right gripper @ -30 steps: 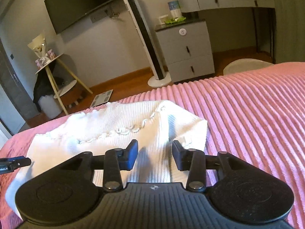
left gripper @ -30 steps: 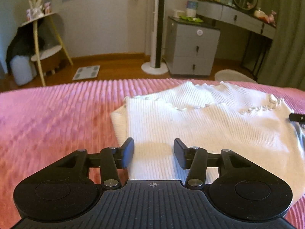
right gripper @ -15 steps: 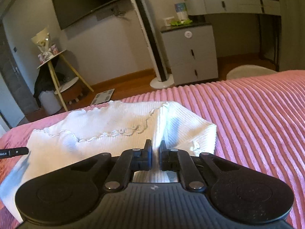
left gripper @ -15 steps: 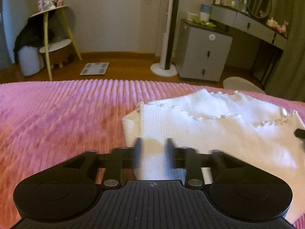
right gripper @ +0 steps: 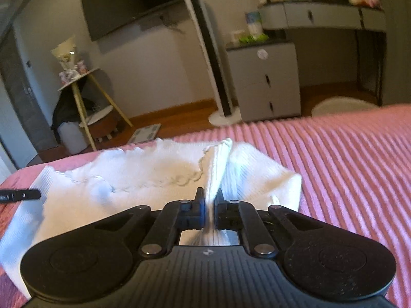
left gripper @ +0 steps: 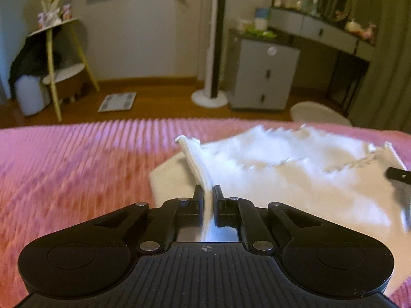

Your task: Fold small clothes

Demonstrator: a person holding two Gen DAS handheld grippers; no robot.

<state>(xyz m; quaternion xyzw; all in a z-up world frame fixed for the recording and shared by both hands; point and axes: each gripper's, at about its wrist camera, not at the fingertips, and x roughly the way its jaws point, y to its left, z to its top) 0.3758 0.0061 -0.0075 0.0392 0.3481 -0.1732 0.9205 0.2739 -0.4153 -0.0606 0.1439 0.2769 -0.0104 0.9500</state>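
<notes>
garment: white ribbed knit top (left gripper: pixel 295 169) lies flat on pink ribbed bedspread (left gripper: pixel 77 166), ready for folding.
left gripper (left gripper: pixel 208 192): jaws pinching its near hem.
right gripper (right gripper: pixel 209 195): jaws likewise pinching hem, likely for an even lift.

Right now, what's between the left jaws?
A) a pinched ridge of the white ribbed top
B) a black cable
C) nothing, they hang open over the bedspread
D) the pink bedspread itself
A: in the left wrist view the left gripper has its jaws closed on a raised fold of the white ribbed top, which lies on the pink bedspread.
</notes>
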